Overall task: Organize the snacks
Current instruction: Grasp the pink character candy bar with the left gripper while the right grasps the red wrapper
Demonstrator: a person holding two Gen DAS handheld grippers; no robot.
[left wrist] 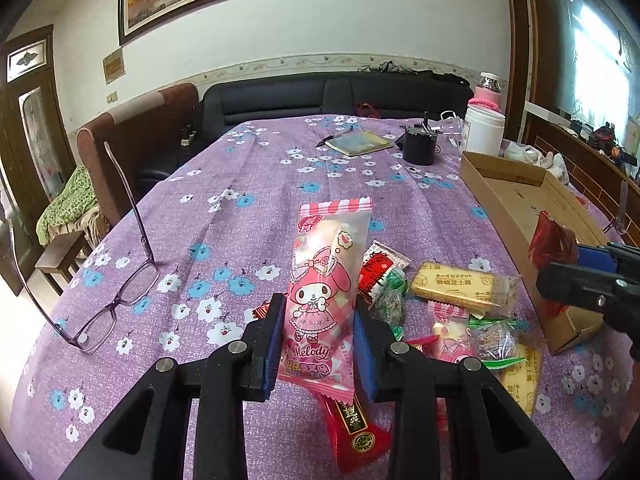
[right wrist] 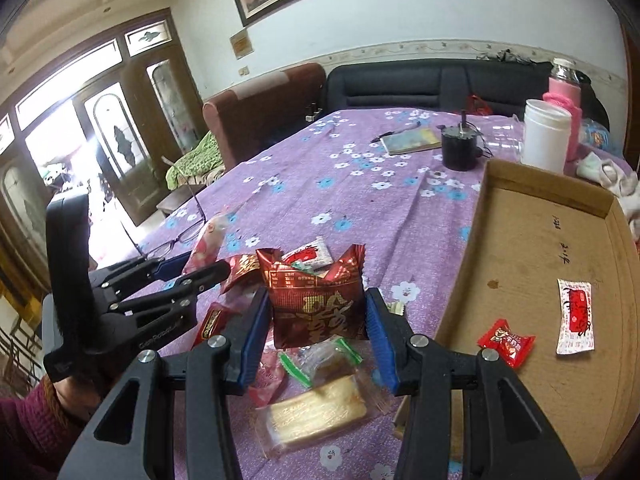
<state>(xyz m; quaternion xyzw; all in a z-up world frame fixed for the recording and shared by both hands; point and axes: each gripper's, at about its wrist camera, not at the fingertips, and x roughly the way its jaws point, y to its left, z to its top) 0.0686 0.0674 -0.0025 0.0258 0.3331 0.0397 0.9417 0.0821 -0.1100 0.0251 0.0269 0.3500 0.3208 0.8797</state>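
Note:
My left gripper [left wrist: 318, 312] is shut on a pink My Melody snack packet [left wrist: 332, 248], which stands upright between its blue pads above the purple flowered tablecloth [left wrist: 240, 208]. My right gripper [right wrist: 316, 298] is shut on a dark red foil packet [right wrist: 316, 280], lifted over the snack pile, left of the cardboard box [right wrist: 516, 236]. Inside the box lie a small red candy [right wrist: 506, 342] and a white-and-red sachet [right wrist: 575, 322]. Loose on the cloth are a cheese biscuit pack [right wrist: 316, 412], a green-edged packet [right wrist: 320, 360] and a long red bar [left wrist: 352, 428]. In the right wrist view the left gripper [right wrist: 204, 268] is at the left.
Folding glasses [left wrist: 120, 300] stand on the cloth at the left. At the far end are a notebook [left wrist: 358, 142], a black cylinder [left wrist: 418, 146] and a white jar [left wrist: 484, 128]. A person's dark red sleeve [right wrist: 24, 432] shows at the lower left. Sofas stand behind the table.

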